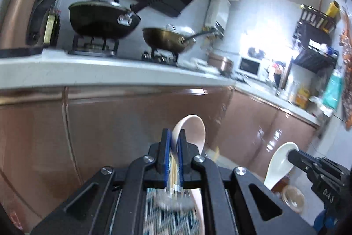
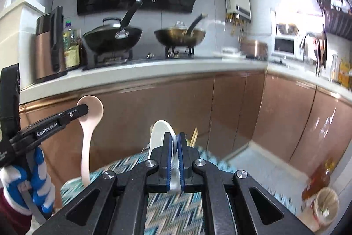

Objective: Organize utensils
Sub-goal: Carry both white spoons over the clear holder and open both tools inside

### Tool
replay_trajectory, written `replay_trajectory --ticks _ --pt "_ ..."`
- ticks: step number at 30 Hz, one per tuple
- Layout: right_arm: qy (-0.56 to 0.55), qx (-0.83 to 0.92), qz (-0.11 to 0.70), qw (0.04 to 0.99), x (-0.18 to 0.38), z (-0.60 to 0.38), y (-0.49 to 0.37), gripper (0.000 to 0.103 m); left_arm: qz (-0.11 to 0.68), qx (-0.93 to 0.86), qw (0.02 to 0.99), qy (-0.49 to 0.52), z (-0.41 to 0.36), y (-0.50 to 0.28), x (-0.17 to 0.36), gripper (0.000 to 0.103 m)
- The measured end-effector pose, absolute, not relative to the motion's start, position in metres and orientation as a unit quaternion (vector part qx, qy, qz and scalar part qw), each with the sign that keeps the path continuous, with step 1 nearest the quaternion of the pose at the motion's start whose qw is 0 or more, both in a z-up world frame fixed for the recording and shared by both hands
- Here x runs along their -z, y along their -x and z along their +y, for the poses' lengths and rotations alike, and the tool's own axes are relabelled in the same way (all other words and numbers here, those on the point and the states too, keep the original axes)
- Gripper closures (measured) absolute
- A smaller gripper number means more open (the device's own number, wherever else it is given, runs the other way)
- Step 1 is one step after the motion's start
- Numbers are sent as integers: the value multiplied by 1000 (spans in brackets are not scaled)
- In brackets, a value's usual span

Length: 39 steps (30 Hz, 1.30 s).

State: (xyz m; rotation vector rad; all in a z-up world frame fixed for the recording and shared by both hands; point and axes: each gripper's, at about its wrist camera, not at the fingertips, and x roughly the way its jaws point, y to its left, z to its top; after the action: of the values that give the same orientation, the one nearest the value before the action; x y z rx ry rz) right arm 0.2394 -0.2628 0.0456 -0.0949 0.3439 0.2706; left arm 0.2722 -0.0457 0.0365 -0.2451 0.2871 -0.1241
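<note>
The pink spoon (image 2: 89, 124) is held up in the air, pinched at its bowl by the left gripper (image 1: 175, 142), handle hanging down toward the patterned cloth (image 2: 167, 208) below. The jaws are closed tight on it, blue pads against the bowl's edge. The white spoon (image 1: 279, 165) is likewise aloft, its bowl clamped between the nearly shut jaws of the right gripper (image 2: 174, 142), handle pointing down. The two spoons are apart, side by side in front of the copper-coloured cabinets (image 2: 237, 107). Chopsticks (image 2: 193, 136) poke up just past the right gripper (what holds them is hidden). On the bench (image 2: 154, 74) behind stand a black wok (image 2: 112, 36) and a brass-coloured pan (image 2: 179, 35) on the burners.
</note>
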Motion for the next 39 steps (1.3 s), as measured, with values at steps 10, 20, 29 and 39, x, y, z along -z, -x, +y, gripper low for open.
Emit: replay_trajectory --ticks 10,20,29,39 --pt "86 -93 126 984 -5 -246 -332 97 88 -1 990 115 -81 -364 -3 97" --pt "115 -82 124 982 42 -242 -354 97 104 -21 989 106 -96 -398 56 97" --pt "105 -94 147 979 65 -243 -359 92 95 -37 990 99 -102 -391 85 96" --pt "75 -88 144 983 56 -257 -335 66 106 -14 989 105 -99 -373 83 72"
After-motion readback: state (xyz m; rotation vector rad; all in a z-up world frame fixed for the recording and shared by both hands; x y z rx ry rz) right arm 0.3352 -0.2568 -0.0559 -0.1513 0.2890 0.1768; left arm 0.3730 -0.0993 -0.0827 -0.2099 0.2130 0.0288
